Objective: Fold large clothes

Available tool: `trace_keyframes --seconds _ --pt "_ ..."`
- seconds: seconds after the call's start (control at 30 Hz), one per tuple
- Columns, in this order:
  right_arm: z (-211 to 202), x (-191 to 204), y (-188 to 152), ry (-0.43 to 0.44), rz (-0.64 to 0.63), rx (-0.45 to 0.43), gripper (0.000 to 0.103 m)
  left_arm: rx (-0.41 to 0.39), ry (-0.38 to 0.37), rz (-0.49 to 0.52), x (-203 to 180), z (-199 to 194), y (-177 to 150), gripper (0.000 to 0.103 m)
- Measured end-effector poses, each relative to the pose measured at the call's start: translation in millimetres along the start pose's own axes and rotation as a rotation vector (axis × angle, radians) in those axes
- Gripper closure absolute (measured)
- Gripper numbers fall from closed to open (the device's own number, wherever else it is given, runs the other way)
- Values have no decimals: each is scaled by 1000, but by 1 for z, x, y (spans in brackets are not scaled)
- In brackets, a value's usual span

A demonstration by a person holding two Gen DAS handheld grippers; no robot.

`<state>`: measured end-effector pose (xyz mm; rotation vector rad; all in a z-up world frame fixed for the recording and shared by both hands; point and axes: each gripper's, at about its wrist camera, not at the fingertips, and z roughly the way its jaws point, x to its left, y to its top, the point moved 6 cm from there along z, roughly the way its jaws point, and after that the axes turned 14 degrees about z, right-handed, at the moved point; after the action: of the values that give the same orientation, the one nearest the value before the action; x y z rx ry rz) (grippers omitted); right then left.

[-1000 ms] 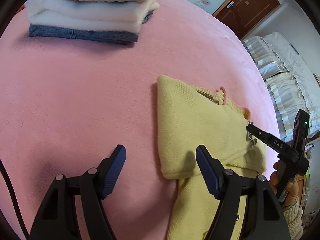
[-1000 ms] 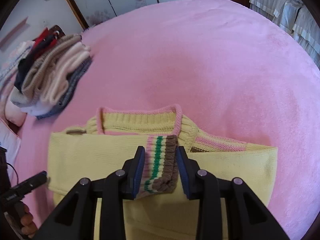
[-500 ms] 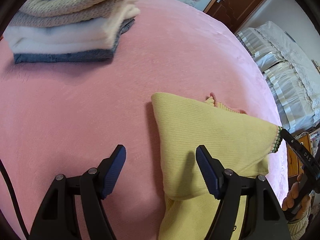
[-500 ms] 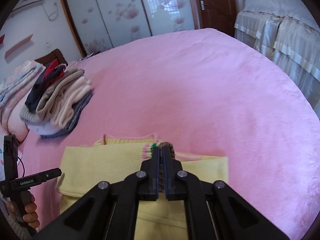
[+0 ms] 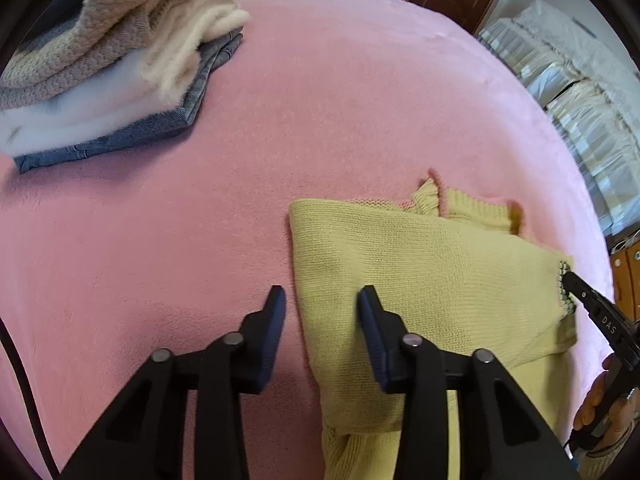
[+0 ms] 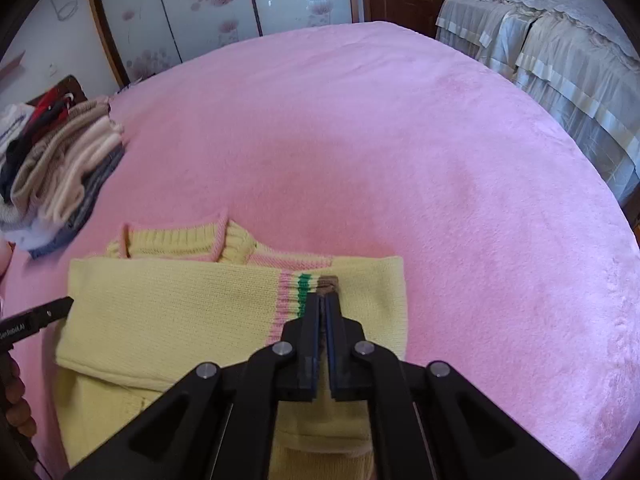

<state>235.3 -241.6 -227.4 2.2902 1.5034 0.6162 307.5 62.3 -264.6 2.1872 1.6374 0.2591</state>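
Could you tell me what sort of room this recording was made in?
Most likely a bedroom at home: a wide pink bedspread carries the yellow sweater and a stack of folded clothes, with floral sliding wardrobe doors and a second covered bed behind.

Left gripper (image 5: 320, 300) low and level, jaws parted with a clear gap, nothing pinched, dark blue pads (image 5: 370, 320) facing each other. Right gripper (image 6: 323, 300) with jaws pressed together, clamped on a knit cuff, only a sliver between the pads. Right hand (image 5: 600, 400) glimpsed at the edge of the left view, wrapped round its handle. Left hand (image 6: 16, 396) likewise glimpsed at the edge of the right view, gripping its own handle.
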Motion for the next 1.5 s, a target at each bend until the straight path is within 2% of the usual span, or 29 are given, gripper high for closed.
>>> trace_keyframes --seconds 0.13,0.2,0.27,0.4,0.63,0.77,0.93,1.03,1.1,1.2,1.27,1.3,1.33,1.37,1.4,1.5 --pt "14 -1 -6 -38 -17 30 100 8 23 19 -4 0 2 68" --pt "6 -4 -5 -18 12 42 94 -3 1 19 -4 -12 2 66" --pt "-5 -6 -4 44 44 61 92 -18 -18 11 -1 -24 -2 63" --pt "-33 -15 -11 138 92 80 74 -45 -72 -11 -2 -50 -18 60" --pt "-36 -19 -42 254 170 182 73 -12 -138 -55 -23 -50 -51 60" --pt "-32 -5 -44 267 192 187 73 -24 -147 -75 -32 -50 -51 60" --pt "-51 34 -40 354 137 121 73 -104 -172 -34 -55 -63 -37 60" --pt "-43 61 -39 394 93 140 73 -96 -200 -17 -70 -53 -24 60" --pt "-32 78 -40 414 65 167 73 -78 -183 -11 -76 -41 -21 60" --pt "-9 85 -45 351 27 188 73 -19 -137 0 -77 -21 -22 60" --pt "3 72 -47 256 20 175 76 30 -105 23 -76 -11 -27 60" --pt "4 62 -46 221 20 160 87 36 -105 29 -76 -10 -30 61" --pt "5 50 -45 186 25 146 92 31 -108 33 -75 -10 -32 61" --pt "4 39 -44 164 35 138 103 27 -111 34 -75 -13 -34 61" --pt "3 26 -42 144 50 128 103 24 -118 30 -73 -14 -35 62" --pt "2 8 -41 177 90 144 103 18 -147 12 -69 -13 -38 62"
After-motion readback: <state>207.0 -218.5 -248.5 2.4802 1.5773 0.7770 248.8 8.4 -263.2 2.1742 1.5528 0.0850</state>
